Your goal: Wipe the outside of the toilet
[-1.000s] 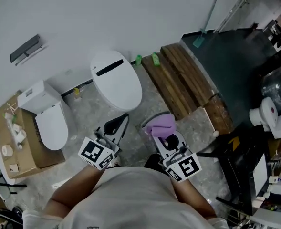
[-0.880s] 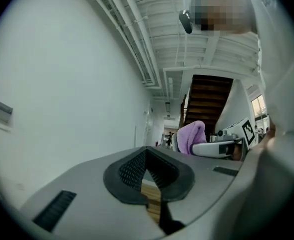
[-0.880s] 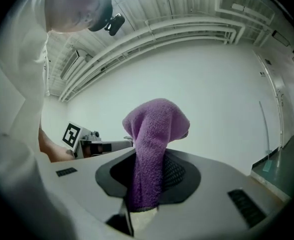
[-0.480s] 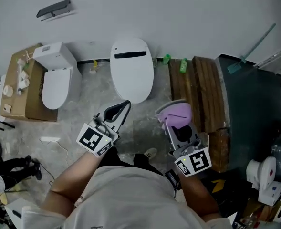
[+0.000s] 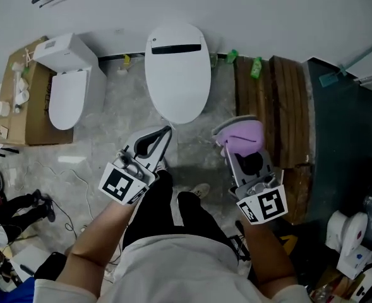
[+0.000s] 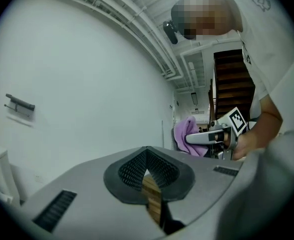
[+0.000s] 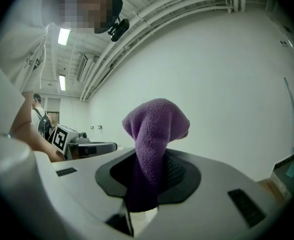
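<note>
— What could go wrong from here?
— My right gripper (image 7: pixel 146 171) pinches the purple cloth (image 7: pixel 154 134) by one fold, so rubbing may drag it out. My left gripper (image 6: pixel 147 159) is closed on nothing.
— And what's unseen?
— The toilet (image 5: pixel 177 68) lies ahead, beyond both tips, untouched. Its lid hides the bowl sides.

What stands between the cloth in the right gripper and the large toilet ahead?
Nothing visible. Only bare floor lies between the purple cloth in the right gripper and the toilet.
</note>
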The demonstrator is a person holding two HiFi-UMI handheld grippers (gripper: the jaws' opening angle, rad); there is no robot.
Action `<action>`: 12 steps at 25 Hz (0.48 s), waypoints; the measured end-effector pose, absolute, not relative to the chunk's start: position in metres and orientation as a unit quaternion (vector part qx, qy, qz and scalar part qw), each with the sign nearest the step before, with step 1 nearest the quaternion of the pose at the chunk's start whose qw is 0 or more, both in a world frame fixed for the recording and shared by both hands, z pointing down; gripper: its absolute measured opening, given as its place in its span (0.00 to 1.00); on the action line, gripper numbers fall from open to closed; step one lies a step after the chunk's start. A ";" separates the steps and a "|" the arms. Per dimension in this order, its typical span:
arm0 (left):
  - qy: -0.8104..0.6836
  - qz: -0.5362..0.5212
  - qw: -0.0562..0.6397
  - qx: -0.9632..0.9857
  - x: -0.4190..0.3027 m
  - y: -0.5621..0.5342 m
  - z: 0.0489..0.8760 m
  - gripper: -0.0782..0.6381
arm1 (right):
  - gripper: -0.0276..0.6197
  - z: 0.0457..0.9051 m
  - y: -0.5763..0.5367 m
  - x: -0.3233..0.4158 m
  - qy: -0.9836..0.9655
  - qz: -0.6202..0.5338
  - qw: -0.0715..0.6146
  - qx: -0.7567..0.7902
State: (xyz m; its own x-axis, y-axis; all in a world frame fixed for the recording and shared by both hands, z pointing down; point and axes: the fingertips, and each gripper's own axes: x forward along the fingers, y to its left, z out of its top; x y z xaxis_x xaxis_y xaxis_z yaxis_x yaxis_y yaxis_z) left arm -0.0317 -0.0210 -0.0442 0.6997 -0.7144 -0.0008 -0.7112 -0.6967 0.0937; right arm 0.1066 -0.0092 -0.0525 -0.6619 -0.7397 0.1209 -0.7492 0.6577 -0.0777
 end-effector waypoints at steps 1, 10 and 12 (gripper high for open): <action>-0.386 -0.018 0.044 0.921 -0.032 -0.027 -0.035 0.11 | 0.20 -0.043 -0.015 0.106 -0.908 0.064 0.041 0.413; -0.389 -0.017 0.054 0.920 -0.034 -0.068 0.061 0.11 | 0.20 0.058 -0.061 0.094 -0.904 0.067 0.048 0.420; -0.390 -0.011 0.048 0.919 -0.032 -0.066 0.086 0.11 | 0.20 0.083 -0.062 0.087 -0.908 0.064 0.048 0.411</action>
State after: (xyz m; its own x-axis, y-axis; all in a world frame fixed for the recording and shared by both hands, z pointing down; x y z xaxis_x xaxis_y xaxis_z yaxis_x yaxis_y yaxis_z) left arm -0.0324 -0.0659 0.0856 0.6955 -0.7183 0.0163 -0.7162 -0.6912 0.0970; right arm 0.0866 -0.0622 0.0831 -0.6572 -0.7406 0.1404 -0.7529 0.6536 -0.0766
